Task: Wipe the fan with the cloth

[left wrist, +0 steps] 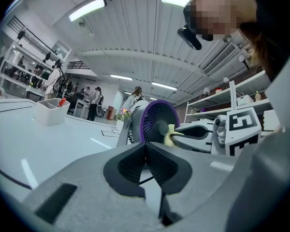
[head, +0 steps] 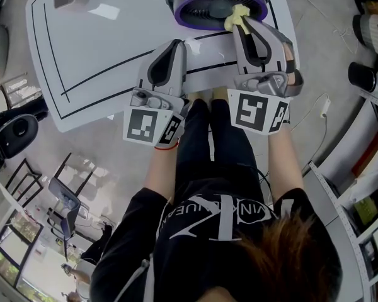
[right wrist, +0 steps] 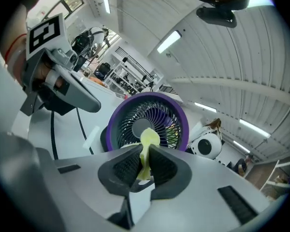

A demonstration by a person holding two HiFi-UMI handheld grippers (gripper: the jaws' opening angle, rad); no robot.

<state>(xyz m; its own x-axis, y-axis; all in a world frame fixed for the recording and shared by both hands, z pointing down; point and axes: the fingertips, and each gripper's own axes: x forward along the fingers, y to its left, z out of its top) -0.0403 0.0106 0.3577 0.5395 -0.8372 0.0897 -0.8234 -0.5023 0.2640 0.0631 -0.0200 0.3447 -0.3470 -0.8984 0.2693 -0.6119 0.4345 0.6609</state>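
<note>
A grey fan [head: 219, 2] with a purple ring and dark grille stands at the far edge of the white table [head: 101, 49]; it also shows in the left gripper view as the fan [left wrist: 152, 124] and in the right gripper view as the fan [right wrist: 147, 122]. My right gripper [head: 237, 19] is shut on a small yellow cloth [head: 235, 16], held against the fan's purple rim. The cloth [right wrist: 146, 151] sticks up between the jaws, over the grille's hub. My left gripper [head: 176, 46] hovers over the table left of the fan, jaws together with nothing between them.
A white bin [left wrist: 50, 111] with a red item stands on the table to the far left. Black lines mark the tabletop. A cable [head: 315, 109] trails on the floor at right, beside shelving [head: 365, 187]. A dark chair [head: 12, 134] stands left of the table.
</note>
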